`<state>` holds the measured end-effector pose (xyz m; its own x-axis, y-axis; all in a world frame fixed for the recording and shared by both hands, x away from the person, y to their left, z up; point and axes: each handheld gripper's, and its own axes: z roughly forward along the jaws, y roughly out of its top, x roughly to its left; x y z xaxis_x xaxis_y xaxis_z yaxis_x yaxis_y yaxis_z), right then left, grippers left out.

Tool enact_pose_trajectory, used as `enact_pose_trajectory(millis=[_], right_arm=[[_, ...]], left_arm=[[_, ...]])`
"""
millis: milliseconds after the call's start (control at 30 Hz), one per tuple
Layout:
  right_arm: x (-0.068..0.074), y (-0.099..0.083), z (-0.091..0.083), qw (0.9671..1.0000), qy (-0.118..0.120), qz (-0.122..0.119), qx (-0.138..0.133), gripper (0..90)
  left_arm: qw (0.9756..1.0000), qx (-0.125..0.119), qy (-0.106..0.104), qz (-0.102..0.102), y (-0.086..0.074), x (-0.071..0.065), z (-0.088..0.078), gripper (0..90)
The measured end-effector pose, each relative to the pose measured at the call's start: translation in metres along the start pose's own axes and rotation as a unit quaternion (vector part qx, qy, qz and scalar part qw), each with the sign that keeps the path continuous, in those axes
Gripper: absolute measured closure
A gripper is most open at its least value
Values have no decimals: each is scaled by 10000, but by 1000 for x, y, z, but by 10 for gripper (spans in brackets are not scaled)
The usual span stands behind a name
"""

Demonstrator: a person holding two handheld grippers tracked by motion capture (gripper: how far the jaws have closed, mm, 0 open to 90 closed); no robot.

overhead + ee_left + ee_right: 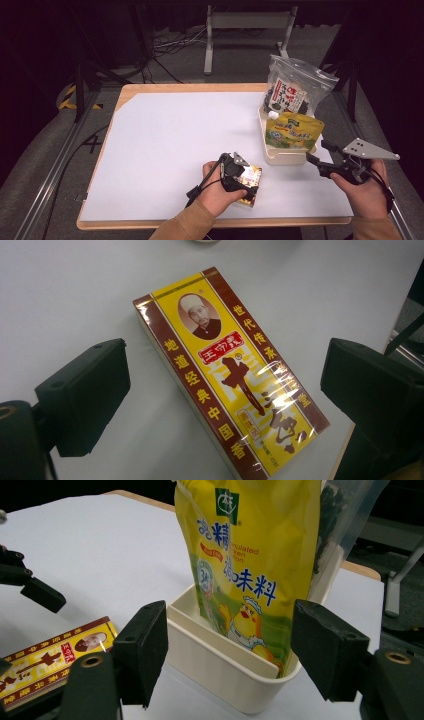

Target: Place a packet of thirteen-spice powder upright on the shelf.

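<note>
The box [250, 185], yellow with dark red borders and wrapped in clear film, lies flat on the white desk [165, 135] near the front edge, a little right of the middle. The left claw [240, 177] hangs just over it, pointing down. In the left gripper view the box [230, 375] lies slantwise between the two black jaws, which stand wide apart on either side of it without touching it: the left claw [220, 385] is open and holds nothing.

The right claw [316, 155] is held level near the front right corner of the desk, pointing at the near end of the cream tray [280, 156], close to it but apart. In the right gripper view its jaws stand wide on either side of the tray [220, 665] with nothing pressed between them, so the right claw [230, 652] is open too.

The tray stands at the right edge of the desk. A yellow pouch [292, 131] stands upright in its near part, and a clear bag [292, 90] with dark contents stands behind it.
</note>
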<state>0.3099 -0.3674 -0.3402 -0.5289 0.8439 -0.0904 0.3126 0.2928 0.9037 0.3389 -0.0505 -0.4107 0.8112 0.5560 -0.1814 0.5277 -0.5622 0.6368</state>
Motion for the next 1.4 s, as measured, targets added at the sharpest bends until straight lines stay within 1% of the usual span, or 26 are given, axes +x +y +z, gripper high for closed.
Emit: enact_pose_trajectory(millis=[167,233,400,500,600,700,800,833,867,900,1067,1133,1167,1200,1233,1333,1400], right_arm=[[2,1,0,10000,11,-38,-23,321],[2,0,0,9999,-15,-88,-87,321],[2,0,0,9998,-38,-124,-144,321],[3,0,0,9998,-50,-155,-140,317],[5,1,0,9996,-47,-174,-206,312],[5,1,-1,9995,-38,-198,-252,311],[5,1,0,9995,-40,-199,-234,310],[5,1,0,9995,-40,-199,-234,310],[5,1,0,9995,-37,-209,-225,310],[6,1,1,9995,-27,-212,-225,311],[7,1,1,9995,-17,-245,-218,309],[8,1,1,9995,-7,-243,-213,309],[8,1,1,9995,-3,-258,-207,309],[8,1,1,9994,2,-278,-208,309],[8,1,0,9994,-2,-286,-209,309],[7,1,-1,9994,1,-260,-222,308],[8,1,0,9994,11,-286,-217,308]], left_arm=[[9999,107,43,11,0,-3,6,56],[9998,179,66,75,0,-2,9,52],[9995,278,112,64,-1,-4,13,41],[9992,350,140,95,-2,-5,17,42],[9989,427,167,121,-2,-6,20,46],[9988,456,141,81,-1,-7,21,46],[9981,594,125,116,-1,-8,25,61],[9981,594,125,116,-1,-8,25,60],[9977,664,77,139,-1,-8,27,60],[9973,713,79,130,-1,-9,29,59],[9971,754,38,19,-1,-8,30,59],[9973,727,7,47,-2,-7,29,66],[9973,738,-30,10,-3,-6,28,78],[9973,738,-53,18,-3,-5,27,88],[9972,738,-60,42,-3,-4,26,99],[9972,747,-62,18,-4,-4,26,110],[9973,727,-58,18,-5,-4,26,112]])
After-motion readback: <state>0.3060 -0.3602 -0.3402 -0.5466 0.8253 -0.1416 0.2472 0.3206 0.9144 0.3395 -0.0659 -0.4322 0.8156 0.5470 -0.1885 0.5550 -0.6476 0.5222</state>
